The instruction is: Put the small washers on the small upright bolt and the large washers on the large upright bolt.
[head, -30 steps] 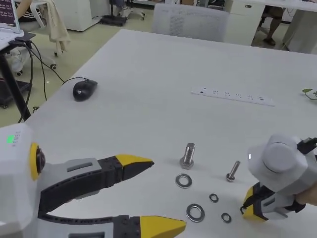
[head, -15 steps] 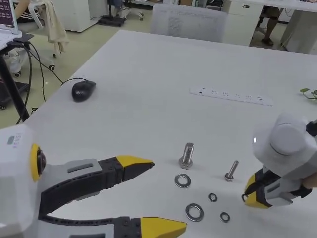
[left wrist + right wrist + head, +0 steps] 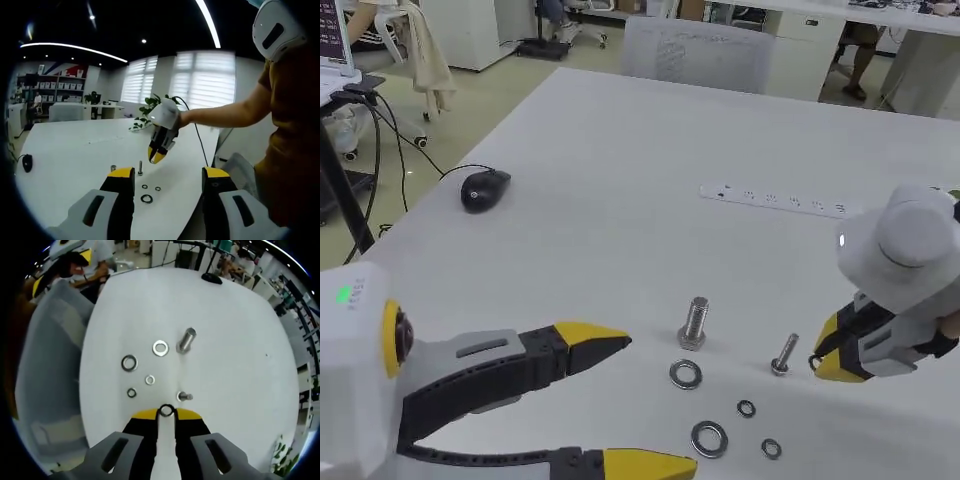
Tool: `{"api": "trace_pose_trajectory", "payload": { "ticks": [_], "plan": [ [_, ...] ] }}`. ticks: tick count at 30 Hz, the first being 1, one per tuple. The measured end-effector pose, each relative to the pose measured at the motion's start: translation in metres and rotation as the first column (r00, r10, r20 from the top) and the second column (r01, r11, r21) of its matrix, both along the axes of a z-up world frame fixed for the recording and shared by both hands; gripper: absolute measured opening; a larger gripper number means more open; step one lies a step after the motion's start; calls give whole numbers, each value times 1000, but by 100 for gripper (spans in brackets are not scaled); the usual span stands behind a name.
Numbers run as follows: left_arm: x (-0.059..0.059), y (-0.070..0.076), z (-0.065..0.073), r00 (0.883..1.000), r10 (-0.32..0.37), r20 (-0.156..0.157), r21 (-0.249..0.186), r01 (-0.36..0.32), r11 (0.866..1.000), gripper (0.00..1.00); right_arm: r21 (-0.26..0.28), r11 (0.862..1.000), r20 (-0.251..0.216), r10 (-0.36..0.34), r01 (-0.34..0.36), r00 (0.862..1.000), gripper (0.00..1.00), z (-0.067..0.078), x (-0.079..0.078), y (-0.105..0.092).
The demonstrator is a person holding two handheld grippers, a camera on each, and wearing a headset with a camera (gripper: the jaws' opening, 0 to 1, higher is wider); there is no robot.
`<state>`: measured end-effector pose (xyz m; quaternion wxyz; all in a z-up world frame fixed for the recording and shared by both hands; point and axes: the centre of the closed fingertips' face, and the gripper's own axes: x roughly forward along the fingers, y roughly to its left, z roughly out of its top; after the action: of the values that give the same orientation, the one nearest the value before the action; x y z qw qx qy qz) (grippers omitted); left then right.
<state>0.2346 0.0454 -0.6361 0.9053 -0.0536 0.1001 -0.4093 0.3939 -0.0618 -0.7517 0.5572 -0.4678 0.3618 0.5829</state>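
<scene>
My right gripper (image 3: 820, 362) is shut on a small washer (image 3: 166, 411), pinched edge-on between its yellow tips just right of the small upright bolt (image 3: 785, 353), and slightly above the table. The large upright bolt (image 3: 695, 322) stands to the left of the small one. Two large washers (image 3: 686, 375) (image 3: 709, 437) and two small washers (image 3: 746, 408) (image 3: 771, 448) lie flat in front of the bolts. My left gripper (image 3: 640, 405) hovers open at the lower left, nothing between its fingers. In the left gripper view the right gripper (image 3: 157, 152) hangs over the small bolt (image 3: 140, 167).
A white power strip (image 3: 775, 198) lies farther back on the white table (image 3: 600, 200). A black mouse (image 3: 483, 187) sits at the left edge. A grey chair (image 3: 705, 50) stands behind the far end of the table.
My right gripper has lifted off the table and moved back toward the small bolt with the washer in its tips. The left gripper has stayed put; the head camera shifted slightly.
</scene>
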Motion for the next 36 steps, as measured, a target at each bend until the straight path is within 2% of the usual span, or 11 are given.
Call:
{"api": "trace_pose_trajectory", "payload": {
  "ticks": [5,13,22,36],
  "plan": [
    [0,0,-1,1000,-3,-4,0,3,1000,53,-1,1000,12,6,-6,1000,12,7,8,5],
    [3,3,0,1000,-1,-3,3,1,1000,53,-9,1000,29,11,-11,1000,12,7,19,9],
    [3,4,-3,1000,7,-9,-3,-7,1000,53,-11,1000,23,21,-20,1000,12,0,26,17],
    [7,7,-7,1000,17,-17,-6,-17,1000,53,-35,999,15,37,-37,999,12,-10,30,19]
  ]
}}
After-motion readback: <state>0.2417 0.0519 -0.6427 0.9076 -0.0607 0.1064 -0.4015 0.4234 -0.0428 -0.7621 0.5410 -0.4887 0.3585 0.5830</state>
